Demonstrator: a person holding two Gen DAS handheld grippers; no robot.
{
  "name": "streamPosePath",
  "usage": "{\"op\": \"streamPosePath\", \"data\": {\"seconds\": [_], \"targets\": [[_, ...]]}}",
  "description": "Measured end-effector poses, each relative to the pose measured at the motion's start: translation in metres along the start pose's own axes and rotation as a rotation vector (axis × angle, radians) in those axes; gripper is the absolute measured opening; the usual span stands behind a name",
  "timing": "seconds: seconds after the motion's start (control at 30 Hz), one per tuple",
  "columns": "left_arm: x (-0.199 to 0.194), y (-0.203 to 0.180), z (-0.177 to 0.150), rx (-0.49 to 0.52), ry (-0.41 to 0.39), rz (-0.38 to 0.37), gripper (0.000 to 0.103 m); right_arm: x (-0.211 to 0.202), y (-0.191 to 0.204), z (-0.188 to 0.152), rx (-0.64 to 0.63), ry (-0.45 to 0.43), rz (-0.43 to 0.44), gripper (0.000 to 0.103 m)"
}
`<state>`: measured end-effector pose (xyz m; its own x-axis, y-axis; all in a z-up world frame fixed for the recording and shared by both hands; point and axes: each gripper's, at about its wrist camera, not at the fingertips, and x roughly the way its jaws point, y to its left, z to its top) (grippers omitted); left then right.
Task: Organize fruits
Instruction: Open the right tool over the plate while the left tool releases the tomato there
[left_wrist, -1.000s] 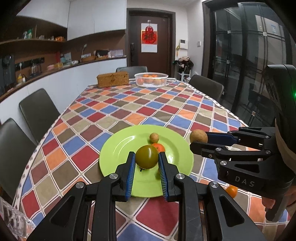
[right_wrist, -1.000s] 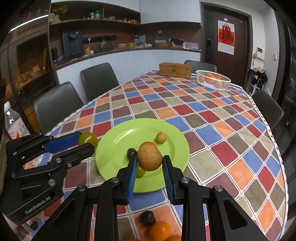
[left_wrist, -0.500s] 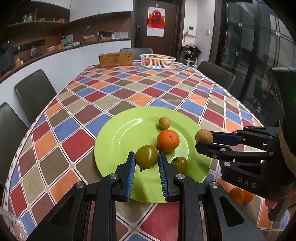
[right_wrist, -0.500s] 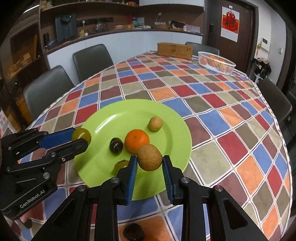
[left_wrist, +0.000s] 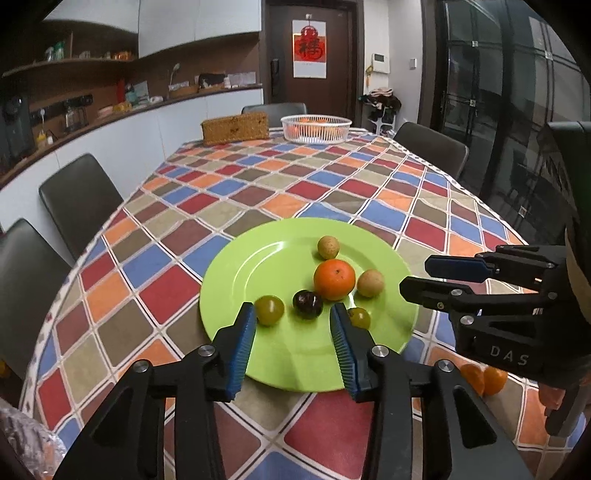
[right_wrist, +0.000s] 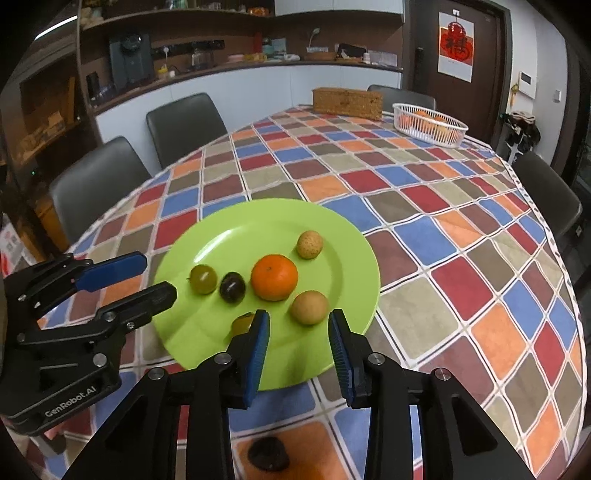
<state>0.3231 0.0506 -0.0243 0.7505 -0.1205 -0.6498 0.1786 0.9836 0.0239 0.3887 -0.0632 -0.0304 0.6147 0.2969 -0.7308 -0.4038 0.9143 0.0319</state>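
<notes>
Here both grippers gape empty over the near edge of the green plate. Just past the left gripper lie a green fruit and a dark plum; ahead of the right gripper sits a tan fruit, with an orange beyond.

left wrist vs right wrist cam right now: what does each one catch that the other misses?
Left wrist only: the orange fruits on the cloth below the right hand-held gripper, and crinkled plastic at bottom left.
Right wrist only: a dark fruit on the cloth near the bottom edge.
Both: the green plate with six fruits including the mandarin, the white basket, the wicker box, and both grippers open; the left hand-held gripper holds nothing.
</notes>
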Motion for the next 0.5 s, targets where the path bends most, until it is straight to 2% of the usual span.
{"op": "streamPosePath", "data": {"seconds": [0.2,0.33,0.5], "targets": [[-0.034,-0.010,0.005,0.014,-0.045,0.010,0.046,-0.036,0.002,-0.003,0.008,-0.066,0.011,0.034],[-0.057,-0.018,0.006,0.026,-0.079,-0.004,0.054,-0.063,0.002,-0.005,0.013,-0.115,0.006,0.041],[-0.086,-0.031,0.004,0.046,-0.124,-0.006,0.063,-0.090,-0.001,-0.013,0.022,-0.154,0.011,0.041]]}}
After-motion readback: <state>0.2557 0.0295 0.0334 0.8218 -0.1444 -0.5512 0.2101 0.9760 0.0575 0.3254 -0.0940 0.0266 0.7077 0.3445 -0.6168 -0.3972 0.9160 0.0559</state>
